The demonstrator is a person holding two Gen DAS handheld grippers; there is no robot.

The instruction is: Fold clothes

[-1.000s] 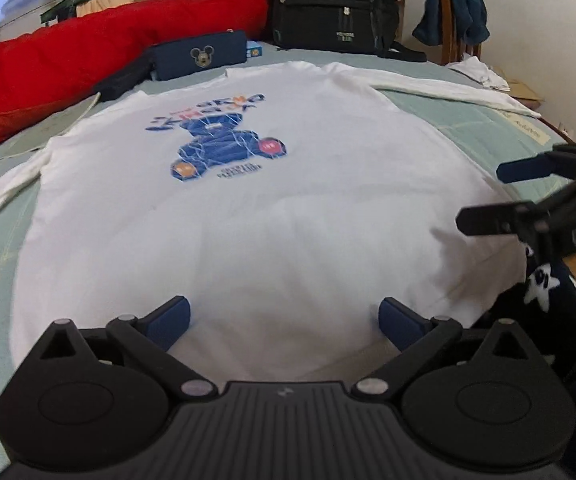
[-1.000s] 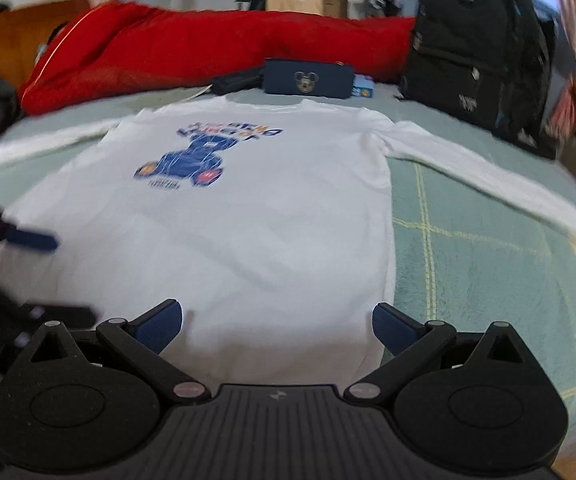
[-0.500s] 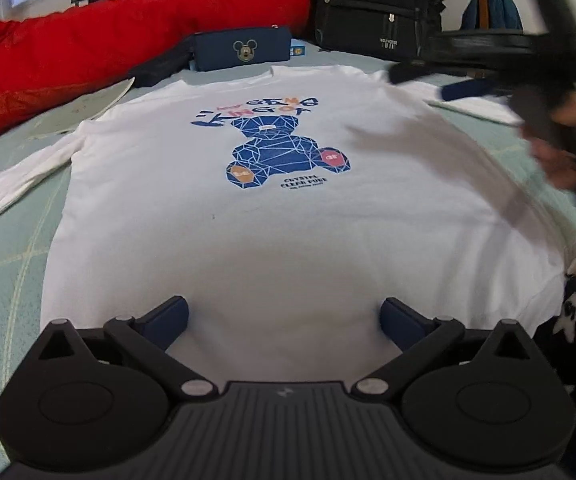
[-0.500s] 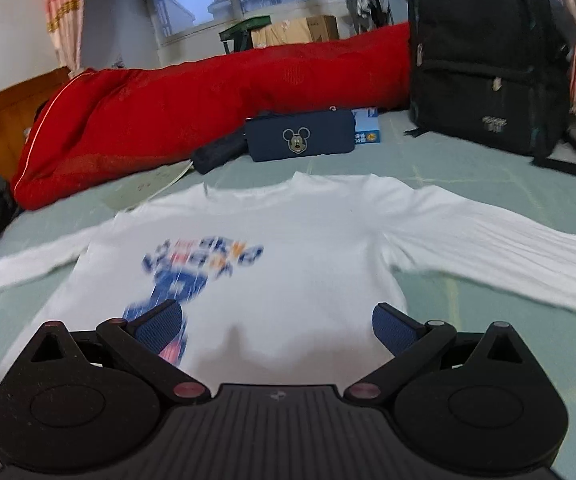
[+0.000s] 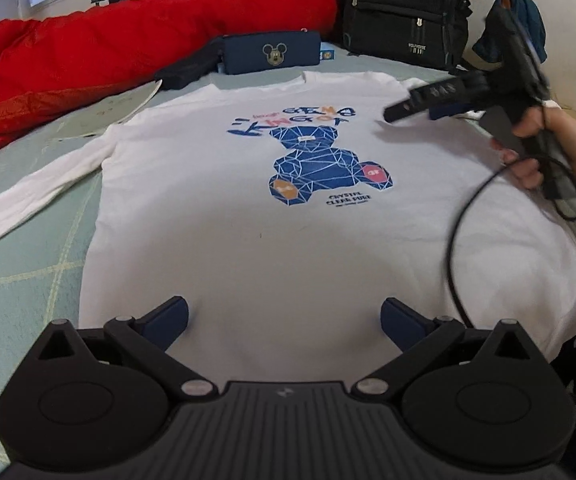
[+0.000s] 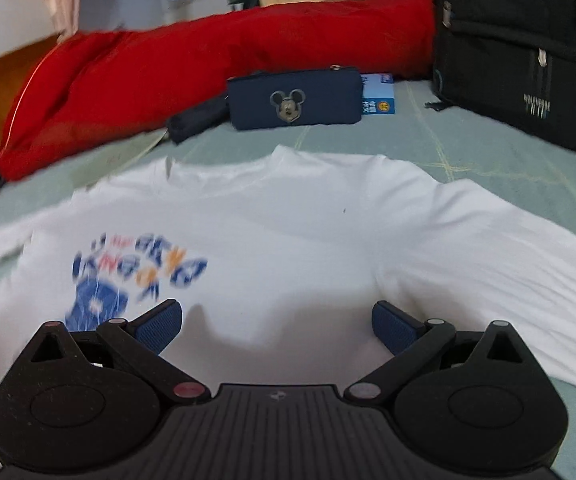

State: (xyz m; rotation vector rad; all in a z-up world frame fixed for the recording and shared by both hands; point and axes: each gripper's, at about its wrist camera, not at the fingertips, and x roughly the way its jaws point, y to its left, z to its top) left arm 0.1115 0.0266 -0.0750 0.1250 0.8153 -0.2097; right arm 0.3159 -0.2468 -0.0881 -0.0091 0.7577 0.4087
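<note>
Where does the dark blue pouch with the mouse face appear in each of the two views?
Left wrist view: the pouch lies at top centre, beyond the shirt's collar.
Right wrist view: the pouch lies at upper centre, beyond the collar.
Shared landmark: the black backpack stands to its right in both.

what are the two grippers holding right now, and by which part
Nothing. The left gripper and right gripper are both open above the white shirt, with no fabric between their fingers.

both grippers, left gripper [image 5: 284,316] and right gripper [image 6: 276,320], gape wide, empty.
</note>
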